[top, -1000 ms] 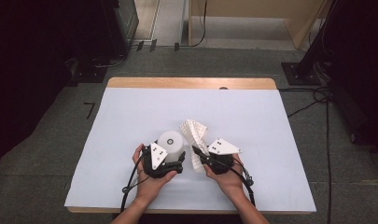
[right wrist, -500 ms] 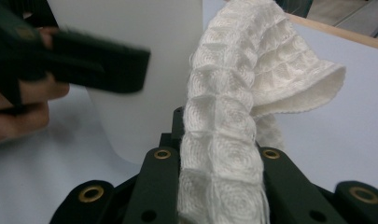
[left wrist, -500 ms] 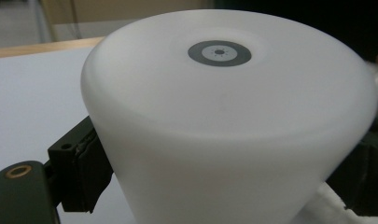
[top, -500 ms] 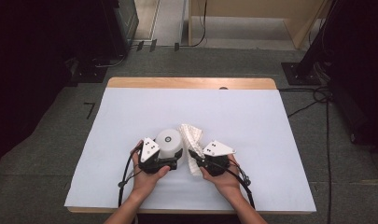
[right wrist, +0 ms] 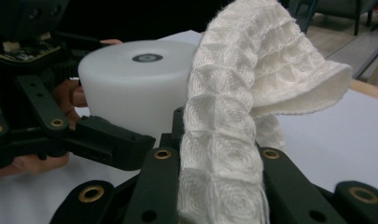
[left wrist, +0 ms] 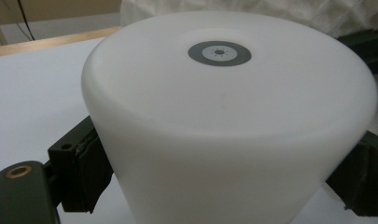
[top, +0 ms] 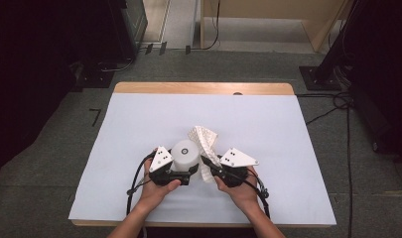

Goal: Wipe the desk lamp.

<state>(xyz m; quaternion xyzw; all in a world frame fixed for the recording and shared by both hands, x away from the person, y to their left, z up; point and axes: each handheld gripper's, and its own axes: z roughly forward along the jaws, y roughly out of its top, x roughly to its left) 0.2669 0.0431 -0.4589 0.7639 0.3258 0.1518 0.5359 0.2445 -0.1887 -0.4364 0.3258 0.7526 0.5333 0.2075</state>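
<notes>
A white upturned cup (top: 184,153) with a grey ring on its flat top stands on the white-covered table (top: 288,148). My left gripper (top: 183,171) has just been closing its jaws, and its pads (left wrist: 91,172) now press the cup (left wrist: 228,116) from both sides. My right gripper (top: 208,166) is shut on a white waffle-weave cloth (top: 204,136) that rises from the jaws and folds over to the right. In the right gripper view the cloth (right wrist: 233,102) stands between the jaws, right beside the cup (right wrist: 130,88) and the left gripper (right wrist: 84,140).
Both hands work near the table's front edge; a wooden strip (top: 203,88) marks the far edge. Dark equipment (top: 54,54) stands on the floor at the left, and cables (top: 337,104) lie at the right.
The left gripper's jaws have closed in on the white cup. Both hands have stayed in nearly the same spot, and the cloth is still held upright.
</notes>
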